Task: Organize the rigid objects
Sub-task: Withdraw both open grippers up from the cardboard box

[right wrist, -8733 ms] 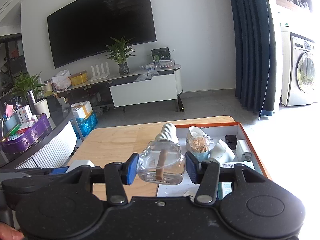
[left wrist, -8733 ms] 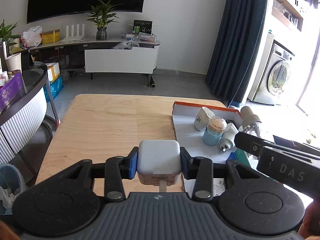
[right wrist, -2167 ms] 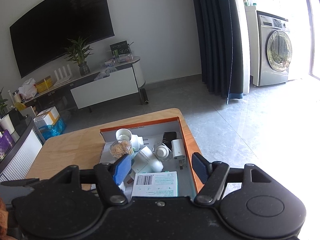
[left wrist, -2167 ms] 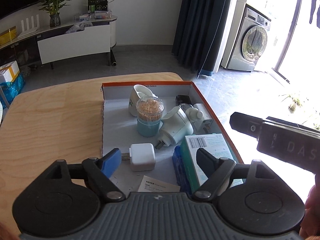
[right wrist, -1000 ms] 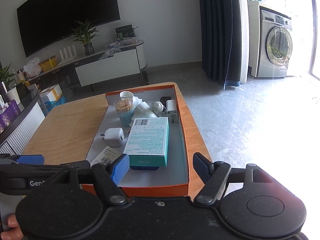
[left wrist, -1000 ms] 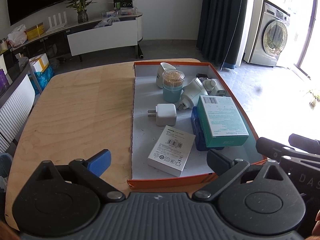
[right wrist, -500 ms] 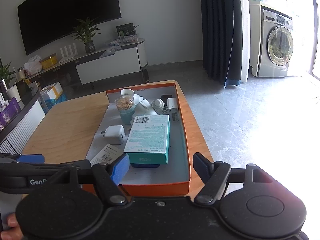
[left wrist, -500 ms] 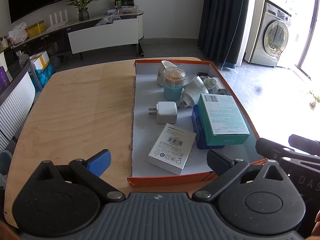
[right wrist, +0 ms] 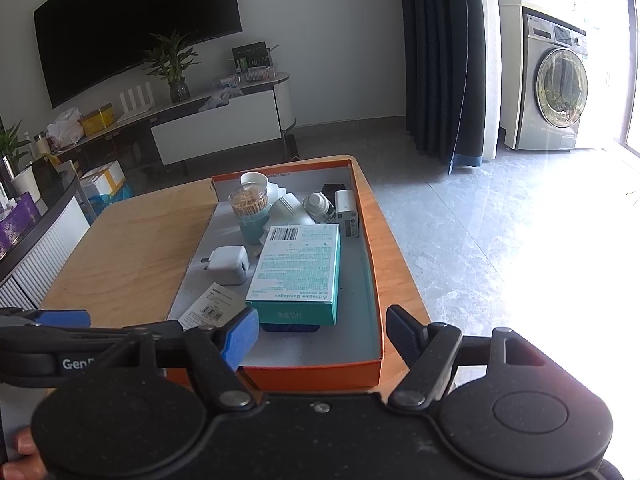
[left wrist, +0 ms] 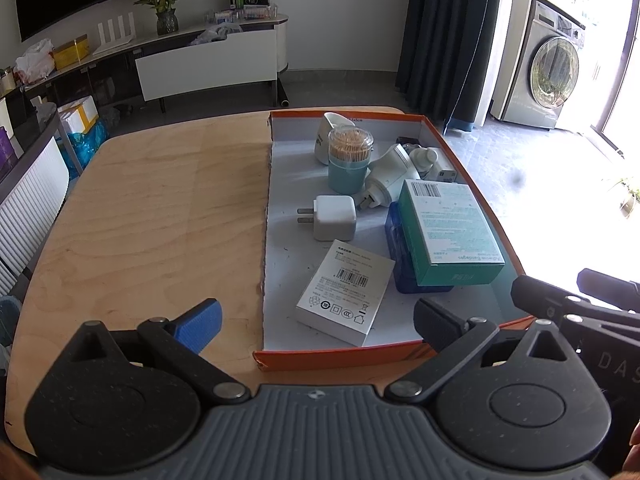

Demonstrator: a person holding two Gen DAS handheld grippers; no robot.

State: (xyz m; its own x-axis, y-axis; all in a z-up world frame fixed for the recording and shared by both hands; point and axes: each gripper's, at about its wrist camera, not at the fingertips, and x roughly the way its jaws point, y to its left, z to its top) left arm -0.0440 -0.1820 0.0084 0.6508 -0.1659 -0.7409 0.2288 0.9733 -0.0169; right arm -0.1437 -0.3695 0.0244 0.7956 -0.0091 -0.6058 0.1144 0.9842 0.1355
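Note:
An orange shallow box (left wrist: 340, 354) (right wrist: 312, 374) stands on the wooden table. Inside lie a white plug adapter (left wrist: 335, 218) (right wrist: 229, 265), a flat white carton (left wrist: 346, 292), a teal bandage box (left wrist: 450, 232) (right wrist: 298, 272) on a blue box (left wrist: 400, 256), a toothpick jar (left wrist: 349, 160) (right wrist: 250, 210), a white cup (left wrist: 330, 128) and small white devices (left wrist: 390, 178). My left gripper (left wrist: 316, 318) hovers open over the box's near end, holding nothing. My right gripper (right wrist: 320, 332) is open and empty near the box's near right corner.
The bare tabletop (left wrist: 160, 208) spreads left of the box. Beyond the table are a TV console (left wrist: 208, 60) with a plant, dark curtains (right wrist: 440, 60) and a washing machine (right wrist: 554, 84). A dark curved counter (right wrist: 36, 216) stands at the far left.
Earlier the left gripper held the plug adapter and the right held a clear bottle; both items now lie in the box. Over the last second both grippers hardly moved.

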